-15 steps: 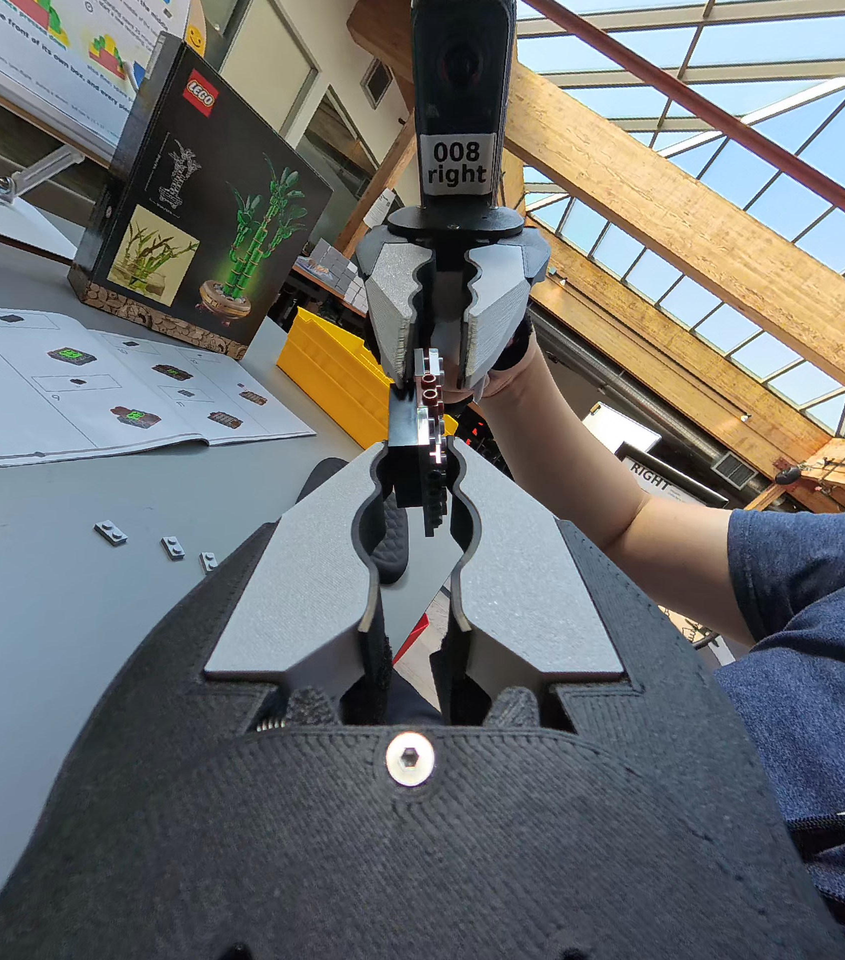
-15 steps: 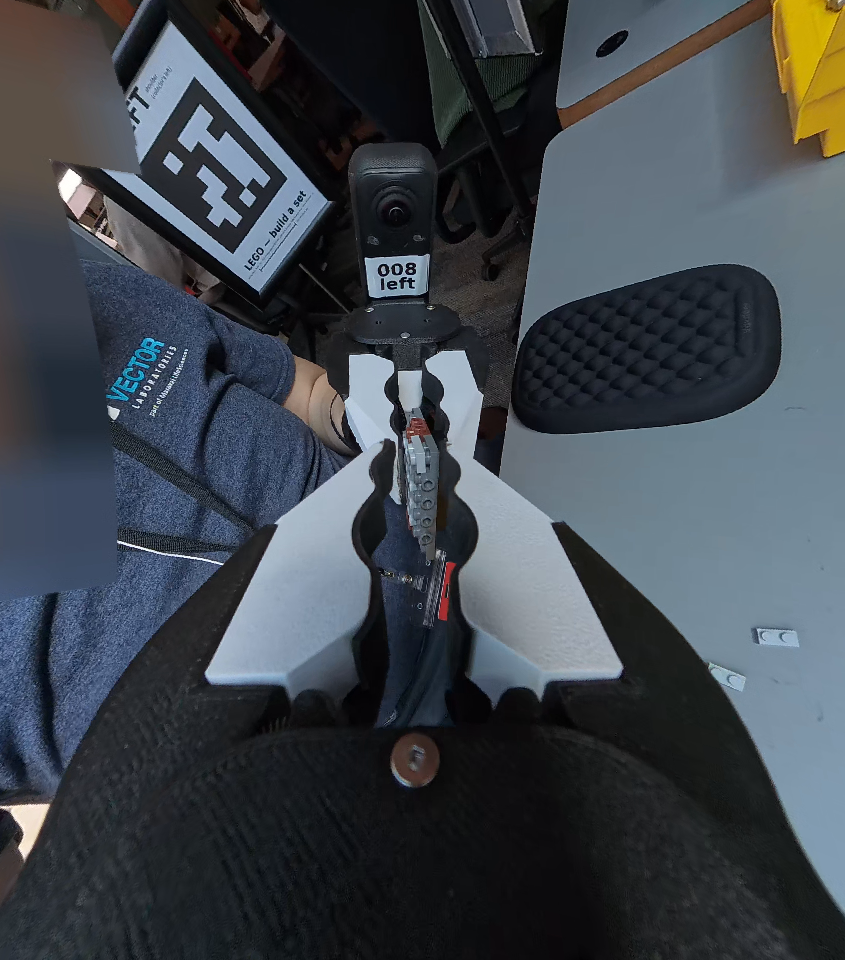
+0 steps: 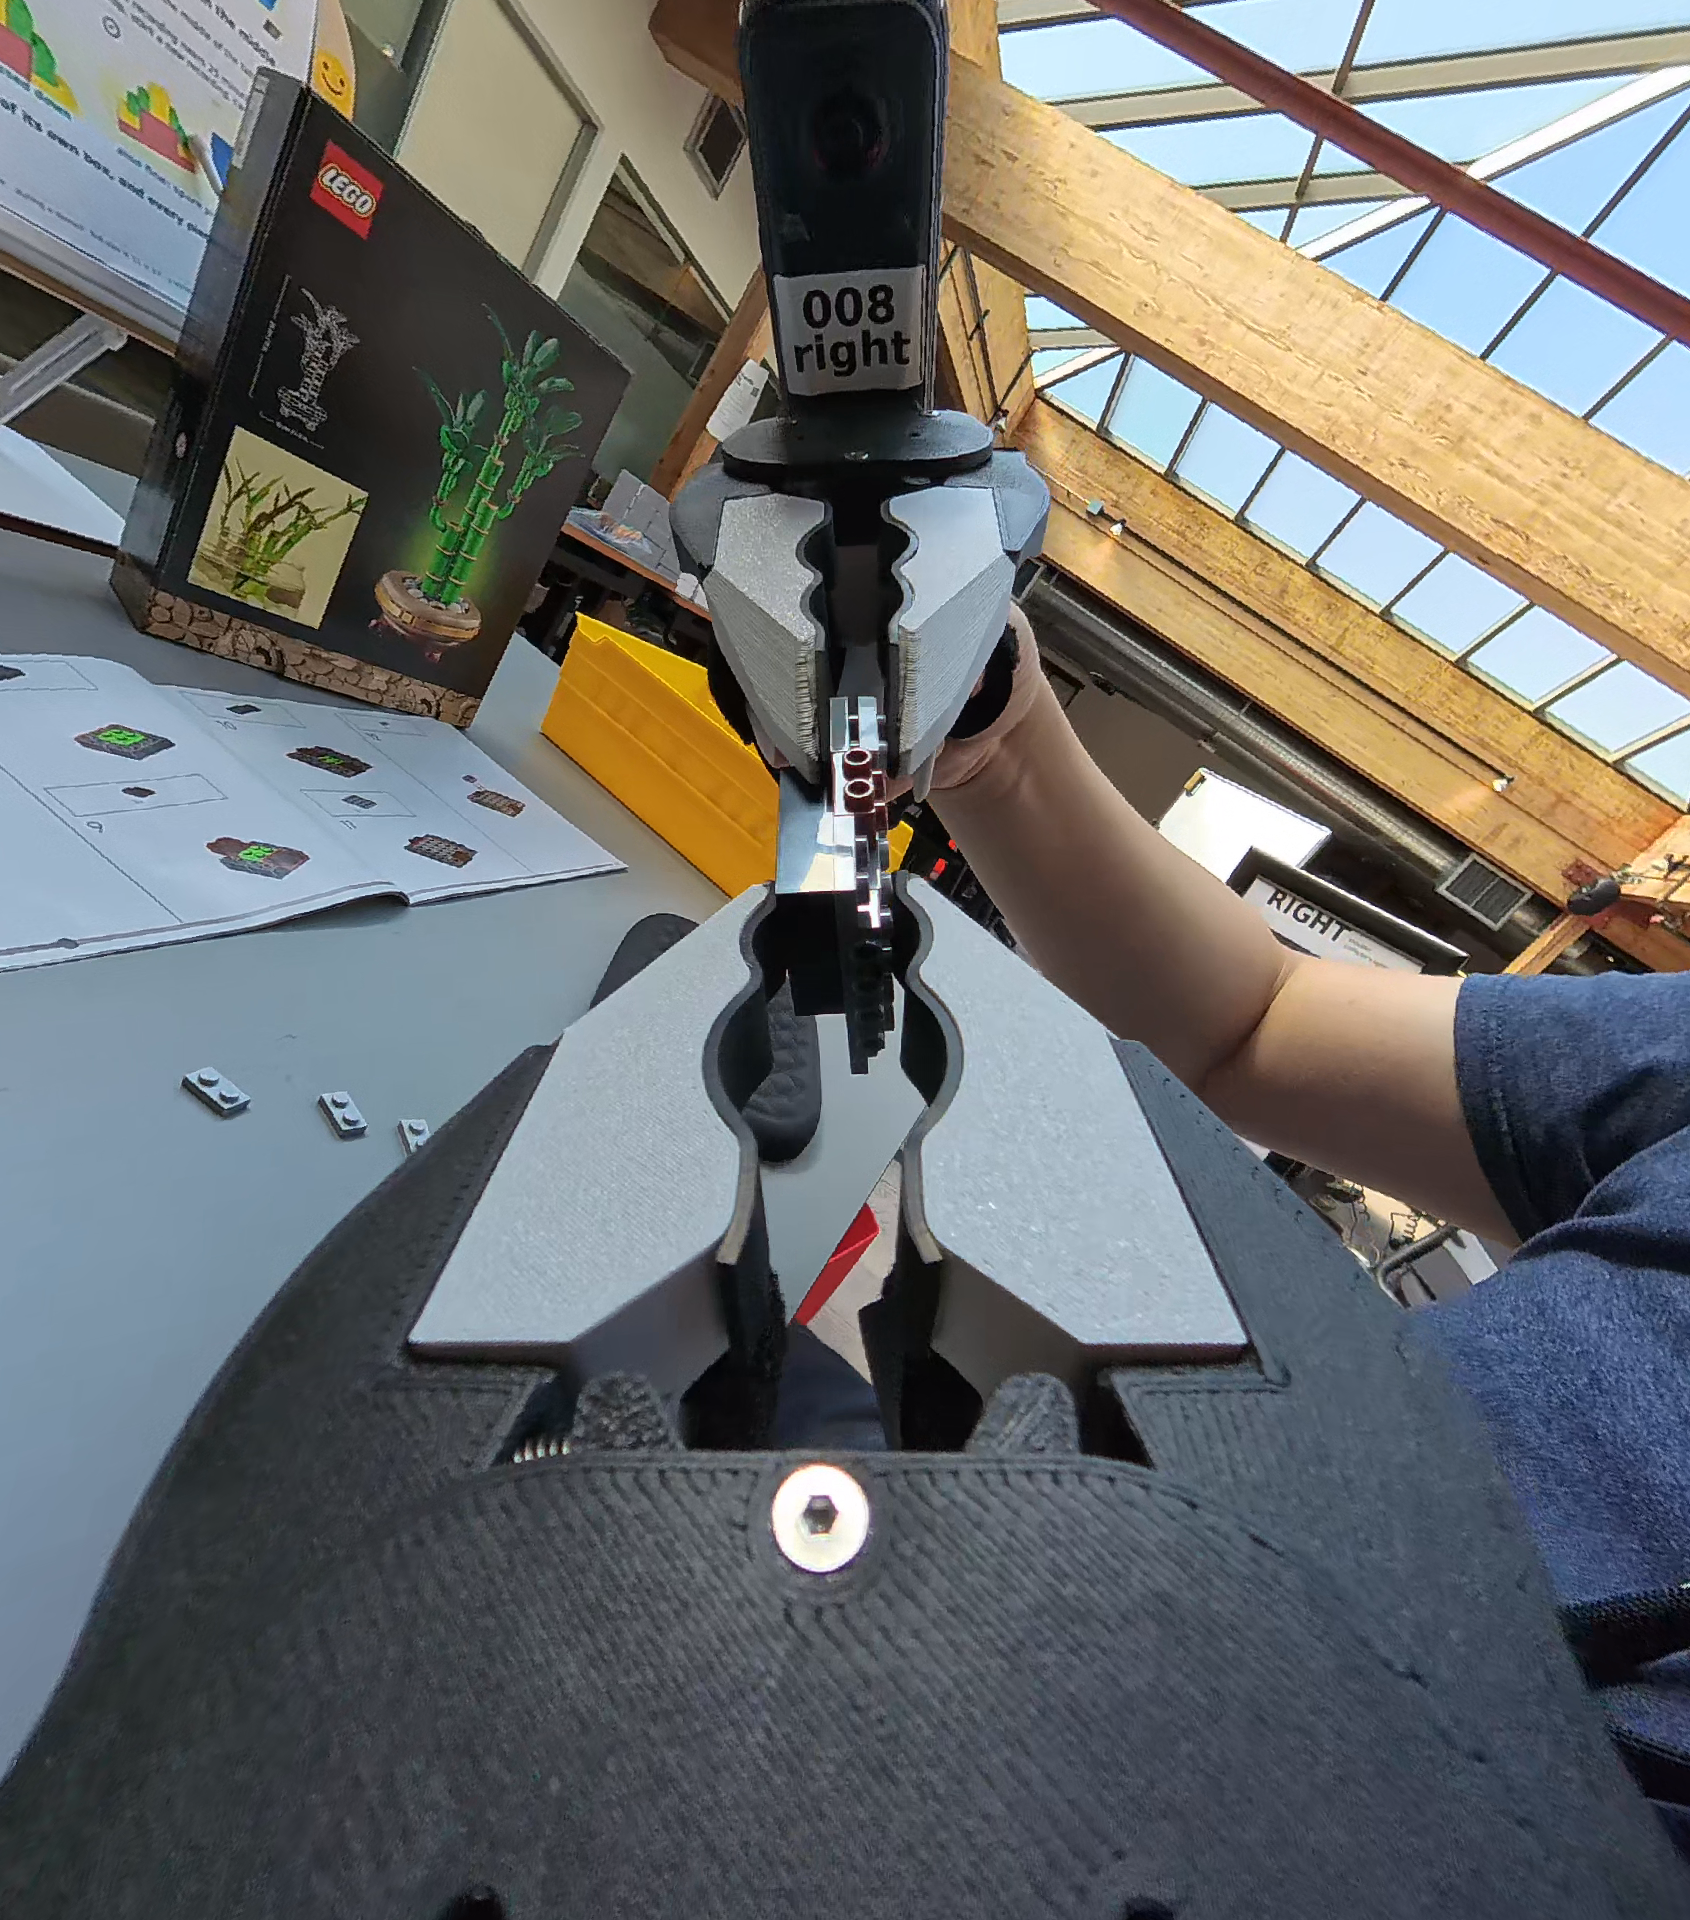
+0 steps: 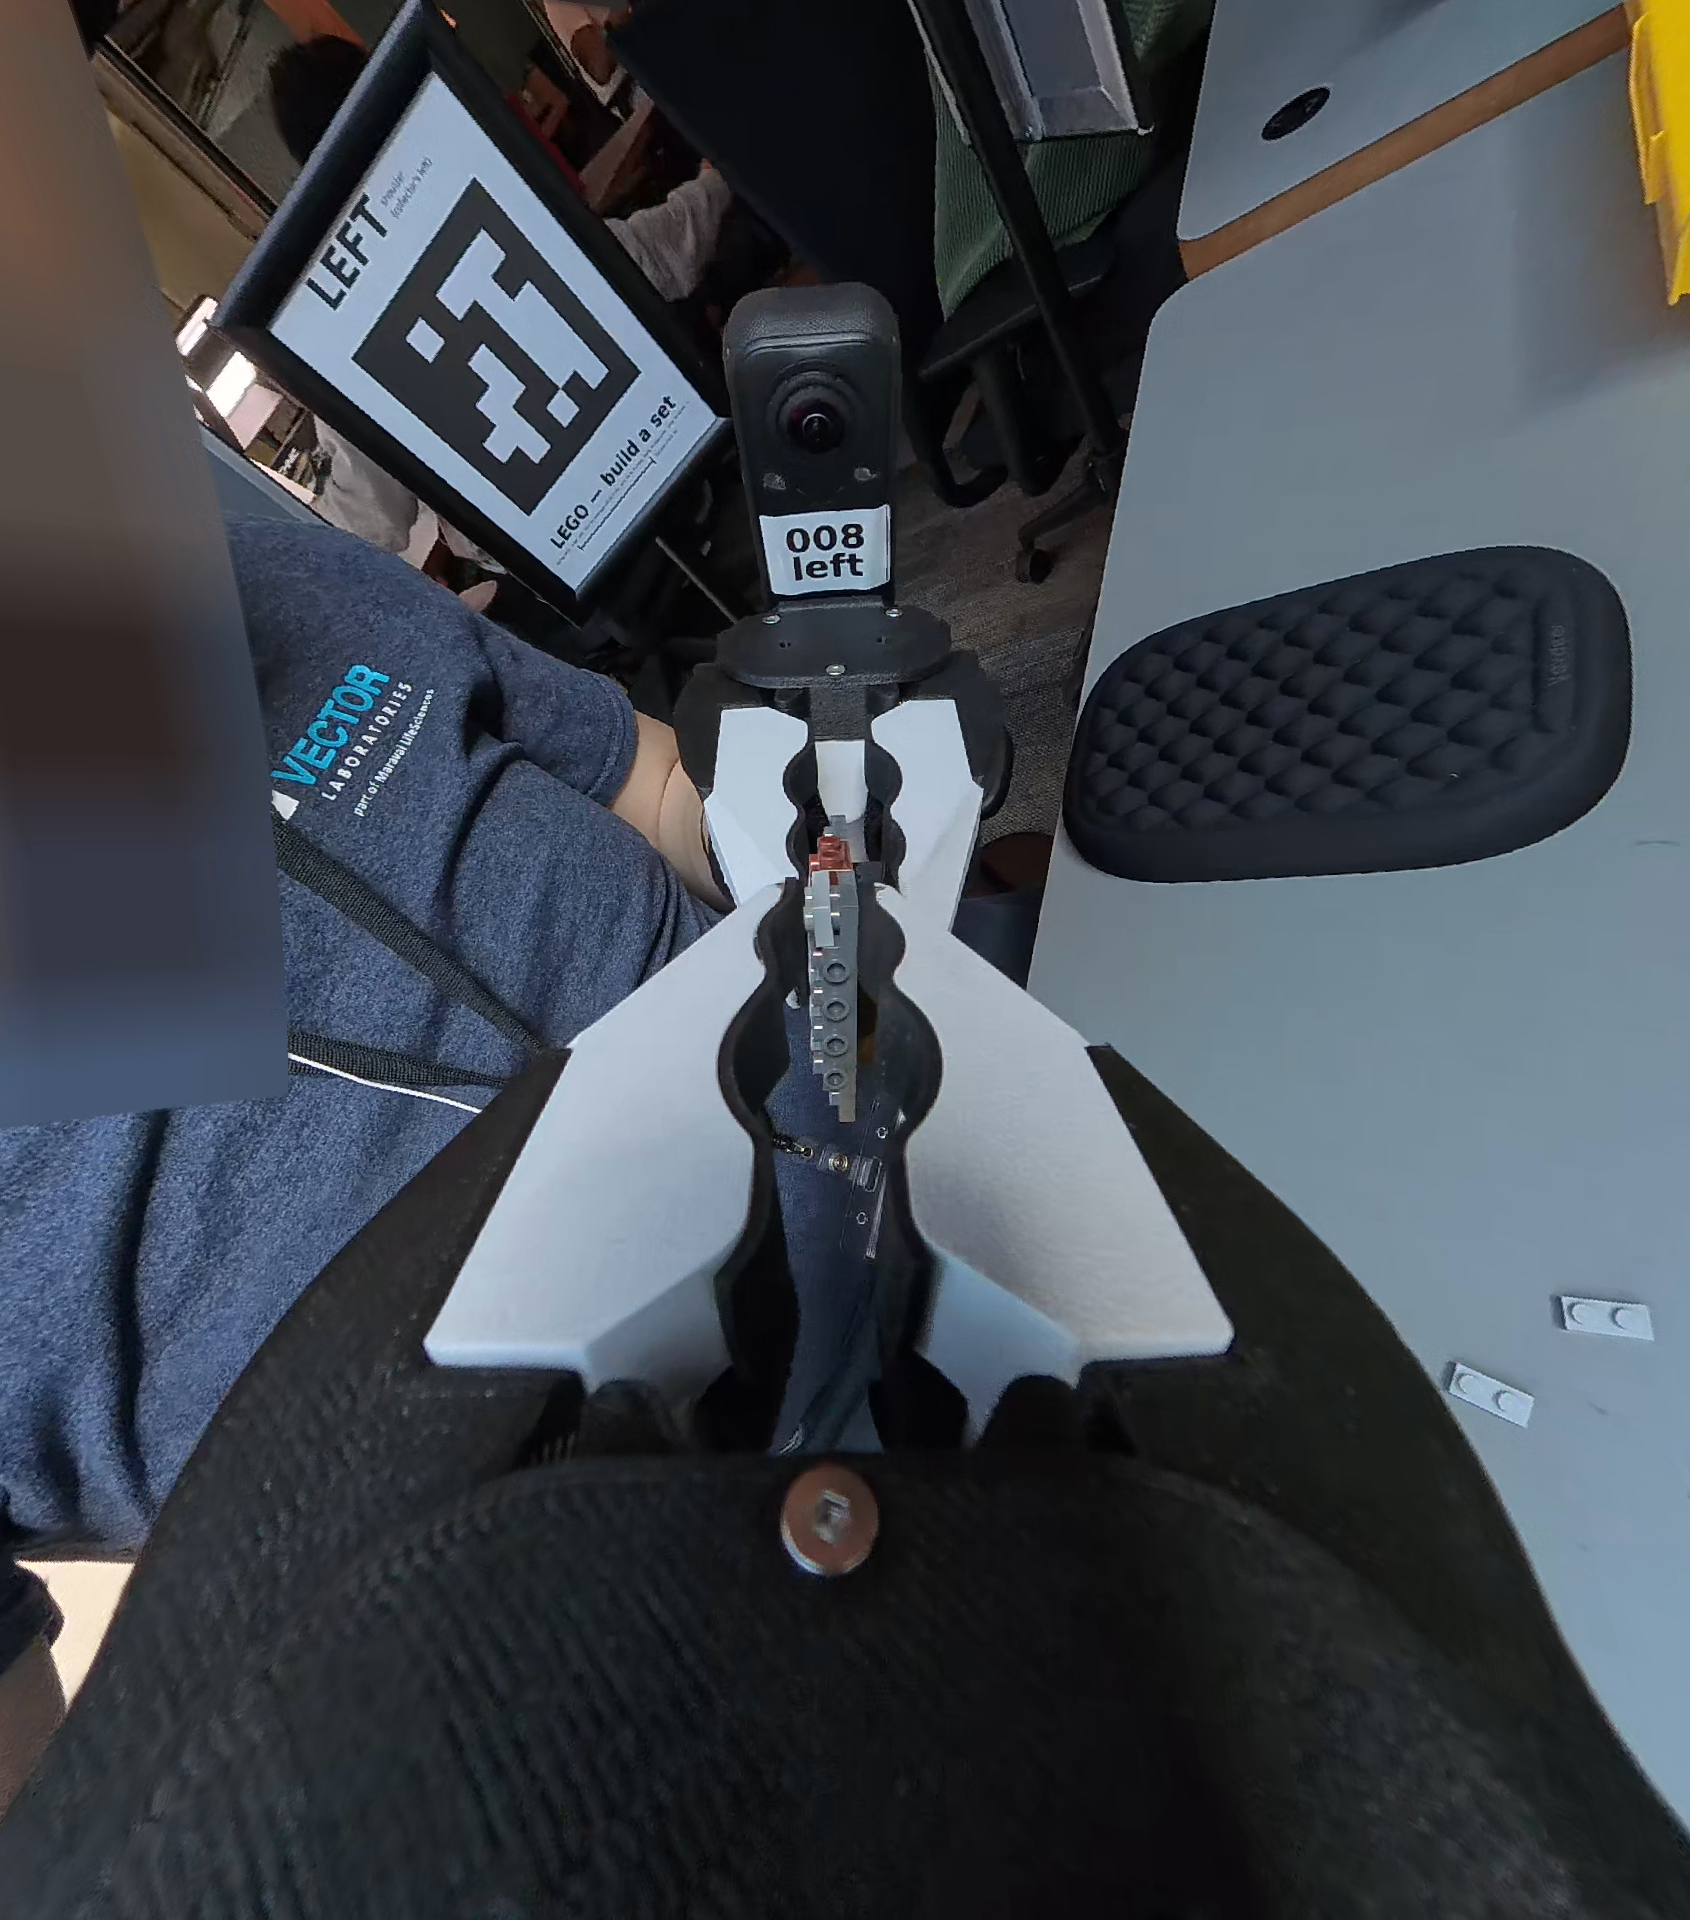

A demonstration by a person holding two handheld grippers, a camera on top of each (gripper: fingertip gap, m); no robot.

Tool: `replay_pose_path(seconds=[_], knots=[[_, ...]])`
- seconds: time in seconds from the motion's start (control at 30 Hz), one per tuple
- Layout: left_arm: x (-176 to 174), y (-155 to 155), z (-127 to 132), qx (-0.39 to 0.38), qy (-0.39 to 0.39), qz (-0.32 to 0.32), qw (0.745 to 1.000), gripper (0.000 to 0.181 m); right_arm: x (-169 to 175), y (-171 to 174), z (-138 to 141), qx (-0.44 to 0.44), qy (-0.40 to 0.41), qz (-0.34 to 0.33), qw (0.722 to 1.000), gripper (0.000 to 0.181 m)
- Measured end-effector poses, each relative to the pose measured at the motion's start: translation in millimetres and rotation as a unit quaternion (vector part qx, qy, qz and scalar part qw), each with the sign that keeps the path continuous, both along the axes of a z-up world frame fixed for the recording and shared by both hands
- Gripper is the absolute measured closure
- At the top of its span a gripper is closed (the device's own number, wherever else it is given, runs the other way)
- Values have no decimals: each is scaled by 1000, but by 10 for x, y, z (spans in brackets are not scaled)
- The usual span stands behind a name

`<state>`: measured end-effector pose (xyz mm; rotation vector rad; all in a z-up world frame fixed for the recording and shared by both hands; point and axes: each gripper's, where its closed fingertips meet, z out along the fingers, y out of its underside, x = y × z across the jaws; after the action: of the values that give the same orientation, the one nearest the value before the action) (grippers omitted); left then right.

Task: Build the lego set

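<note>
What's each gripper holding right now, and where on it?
Both hold one small brick assembly in the air, from opposite ends: the left gripper on the black plate end, the right gripper on the end with grey and red-brown pieces.

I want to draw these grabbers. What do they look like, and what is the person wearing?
Both the left gripper and the right gripper have pale grey, wavy-edged jaws on a black ribbed body with a silver bolt. Each carries a black camera with a white label. The sleeve is short and navy.

Left claw (image 3: pixel 825 914) tilted slightly, set box (image 3: pixel 373 436) and booklet (image 3: pixel 197 800) shifted right in view
</note>
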<state>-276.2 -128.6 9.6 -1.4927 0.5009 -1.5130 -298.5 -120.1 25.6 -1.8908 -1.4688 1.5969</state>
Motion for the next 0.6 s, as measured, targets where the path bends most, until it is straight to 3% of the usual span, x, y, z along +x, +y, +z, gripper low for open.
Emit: replay_pose_path(seconds=[0.4, 0.53, 0.6], knots=[[34, -105, 55, 60, 26, -3, 998, 164, 49, -134, 73, 72, 30, 24, 997, 174], [57, -135, 98, 65, 18, -8, 998, 164, 66, -171, 145, 42, 38, 22, 998, 172], [32, -144, 154, 39, -13, -30, 999, 164, 65, -186, 160, 55, 37, 16, 998, 136]])
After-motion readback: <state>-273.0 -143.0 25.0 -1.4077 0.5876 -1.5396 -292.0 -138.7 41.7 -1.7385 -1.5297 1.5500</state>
